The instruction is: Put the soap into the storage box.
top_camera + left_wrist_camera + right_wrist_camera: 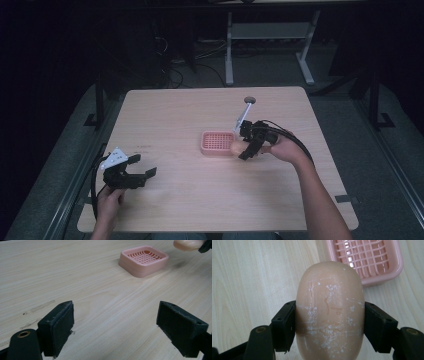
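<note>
A peach oval bar of soap [329, 312] sits clamped between the jaws of my right gripper [244, 148], which is shut on it just right of a pink slatted soap dish [218, 142]. In the right gripper view the dish [364, 260] lies beyond the soap, at the upper right. From the left gripper view the dish [143, 260] stands far ahead and the soap [187, 244] hangs at the top right corner. My left gripper [142, 166] rests low over the table's front left, open, with bare wood between its pads [58, 327].
The light wooden table [170, 115] has a round cable hole [249, 100] near its far edge. A white table frame [270, 35] and cables stand on the dark floor beyond. Faint marks streak the wood near the left gripper.
</note>
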`<state>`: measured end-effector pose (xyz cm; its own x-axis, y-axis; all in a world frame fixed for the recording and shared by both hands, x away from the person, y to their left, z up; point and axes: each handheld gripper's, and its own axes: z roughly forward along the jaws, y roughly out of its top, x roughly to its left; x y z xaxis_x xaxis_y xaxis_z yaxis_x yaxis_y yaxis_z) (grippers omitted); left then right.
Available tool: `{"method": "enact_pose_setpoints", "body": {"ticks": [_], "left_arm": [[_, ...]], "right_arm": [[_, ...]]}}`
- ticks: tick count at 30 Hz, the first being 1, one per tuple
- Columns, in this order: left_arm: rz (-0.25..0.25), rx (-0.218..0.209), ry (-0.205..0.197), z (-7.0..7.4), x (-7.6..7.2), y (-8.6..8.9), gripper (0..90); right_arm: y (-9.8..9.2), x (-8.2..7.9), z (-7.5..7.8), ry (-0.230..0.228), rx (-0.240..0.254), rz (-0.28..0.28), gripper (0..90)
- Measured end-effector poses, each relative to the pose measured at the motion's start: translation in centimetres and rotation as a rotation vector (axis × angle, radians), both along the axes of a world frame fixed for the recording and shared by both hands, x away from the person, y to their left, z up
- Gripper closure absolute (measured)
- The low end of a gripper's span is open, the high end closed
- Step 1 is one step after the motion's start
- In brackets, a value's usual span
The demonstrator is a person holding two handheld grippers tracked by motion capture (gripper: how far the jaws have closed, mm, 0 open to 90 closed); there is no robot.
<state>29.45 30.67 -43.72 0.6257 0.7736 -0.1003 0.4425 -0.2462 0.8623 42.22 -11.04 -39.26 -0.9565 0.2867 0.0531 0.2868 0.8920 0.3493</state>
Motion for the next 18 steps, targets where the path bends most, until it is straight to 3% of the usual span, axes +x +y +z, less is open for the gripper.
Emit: {"method": "enact_pose_setpoints", "body": {"ticks": [3, 18], "left_arm": [[-0.002, 0.003, 0.003, 0.0, 0.0, 0.0, 14.3], [0.001, 0.000, 0.006, 0.0, 0.0, 0.0, 14.3]], "right_arm": [[0.2, 0.3, 0.1, 0.003, 0.015, -0.002, 32.0], [2.2, 1.8, 1.1, -0.016, -0.009, 0.028, 31.9]]}}
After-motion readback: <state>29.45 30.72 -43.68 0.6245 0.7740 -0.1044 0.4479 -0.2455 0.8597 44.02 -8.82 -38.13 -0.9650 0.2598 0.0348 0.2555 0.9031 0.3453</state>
